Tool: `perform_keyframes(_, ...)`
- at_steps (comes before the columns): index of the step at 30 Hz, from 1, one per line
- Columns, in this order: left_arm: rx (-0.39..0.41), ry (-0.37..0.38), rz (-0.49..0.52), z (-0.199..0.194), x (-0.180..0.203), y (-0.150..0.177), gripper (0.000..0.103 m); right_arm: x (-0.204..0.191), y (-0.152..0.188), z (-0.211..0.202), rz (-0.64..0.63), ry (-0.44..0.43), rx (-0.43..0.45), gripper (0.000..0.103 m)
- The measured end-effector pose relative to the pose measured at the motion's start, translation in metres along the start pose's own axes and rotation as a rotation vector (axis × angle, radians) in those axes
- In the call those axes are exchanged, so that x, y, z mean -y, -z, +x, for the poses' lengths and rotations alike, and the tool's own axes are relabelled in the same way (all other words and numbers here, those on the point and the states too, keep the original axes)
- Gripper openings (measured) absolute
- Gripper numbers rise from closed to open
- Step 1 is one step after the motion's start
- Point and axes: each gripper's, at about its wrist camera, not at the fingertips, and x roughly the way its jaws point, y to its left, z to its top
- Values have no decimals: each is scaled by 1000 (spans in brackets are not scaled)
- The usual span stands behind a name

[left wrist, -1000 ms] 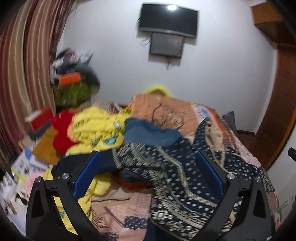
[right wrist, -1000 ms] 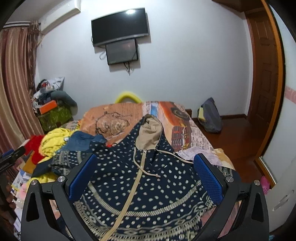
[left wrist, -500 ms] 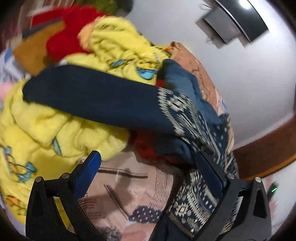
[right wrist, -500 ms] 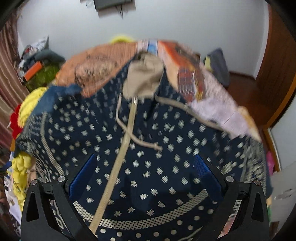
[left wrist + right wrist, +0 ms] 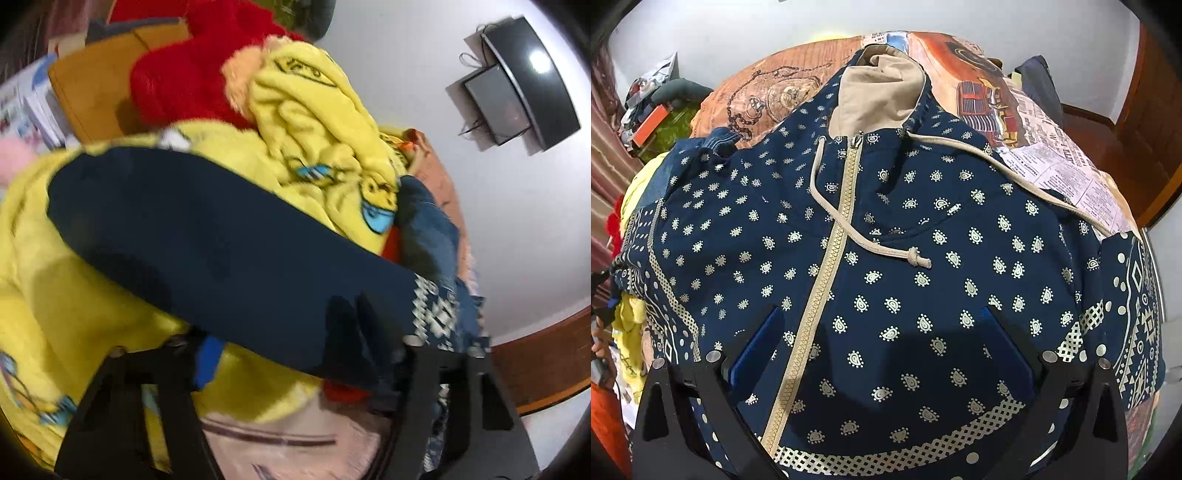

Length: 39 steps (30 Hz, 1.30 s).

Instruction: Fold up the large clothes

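1. Right now the left gripper is closing its jaws on the plain navy sleeve of the hoodie; the sleeve passes between the jaws, but blur hides whether the pads press yet, so a firm grasp cannot be confirmed.
2. Right gripper hangs released, jaws wide, just above the hoodie front; nothing is caught between its blue pads.
3. Hoodie lies face up on the bed, zipper closed, beige hood lining toward the far wall, drawstring loose across the chest.
4. That sleeve stretches out sideways over a yellow fleece garment; a red fluffy item and denim piece sit near it.
5. Progress, judged: early. Body looks spread flat, no fold visible yet.
6. Left to do, likely: bring the sleeve in across the chest, same for the other sleeve, tuck the hood, then fold the body over.
7. Clutter beside the sleeve may snag on the lift.
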Motion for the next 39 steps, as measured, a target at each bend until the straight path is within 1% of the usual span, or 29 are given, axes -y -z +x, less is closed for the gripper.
perform_keyframes(1,18,-54,41,-1,6,-3,40,0,0,-1,1,0,0,103)
perform_keyframes(2,31,-93,71,-3,10,-4,35,0,1,-1,1,1,1,103)
perform_keyframes(3,50,-135,113,-6,16,-5,27,-1,-1,-1,2,4,3,103)
perform_keyframes(4,62,-154,137,-10,18,-5,22,-1,-1,-2,2,6,8,103)
perform_keyframes(5,88,-183,180,-17,28,-6,20,-1,-2,-3,1,7,12,103)
perform_keyframes(7,126,-212,233,-27,40,-7,13,-1,-4,-7,-1,8,27,103)
perform_keyframes(11,242,-231,363,-63,90,-14,10,-1,-7,-19,-11,11,61,103)
perform_keyframes(13,298,-220,420,-80,118,-15,9,1,-8,-25,-12,6,76,103)
perform_keyframes(15,355,-194,490,-100,153,-15,9,1,-9,-31,-12,3,93,103)
perform_keyframes(16,373,-185,514,-104,167,-13,9,2,-9,-34,-13,2,103,103)
perform_keyframes(19,430,-159,635,-118,226,1,9,5,-9,-44,-11,-2,129,103)
perform_keyframes(21,445,-148,698,-119,256,15,9,8,-10,-49,-6,-4,143,103)
perform_keyframes(22,446,-135,743,-119,277,27,9,11,-11,-52,-1,-6,151,103)
perform_keyframes(24,431,-117,803,-114,306,47,9,16,-11,-57,11,-11,162,103)
perform_keyframes(26,394,-84,857,-105,334,71,9,23,-11,-61,24,-15,173,103)
perform_keyframes(28,341,-59,917,-91,361,99,9,28,-11,-66,34,-15,182,103)
perform_keyframes(30,282,-46,970,-73,378,127,9,36,-10,-70,43,-16,190,103)
perform_keyframes(31,256,-45,990,-65,384,139,9,39,-10,-71,47,-16,192,103)
perform_keyframes(32,207,-46,1030,-49,391,159,9,43,-9,-72,51,-15,193,103)
perform_keyframes(33,183,-47,1051,-42,394,173,9,45,-8,-73,53,-14,193,103)
perform_keyframes(34,133,-52,1091,-26,396,194,9,49,-8,-73,54,-13,191,103)
perform_keyframes(39,-60,-76,1197,26,390,263,9,64,-1,-72,52,5,176,103)
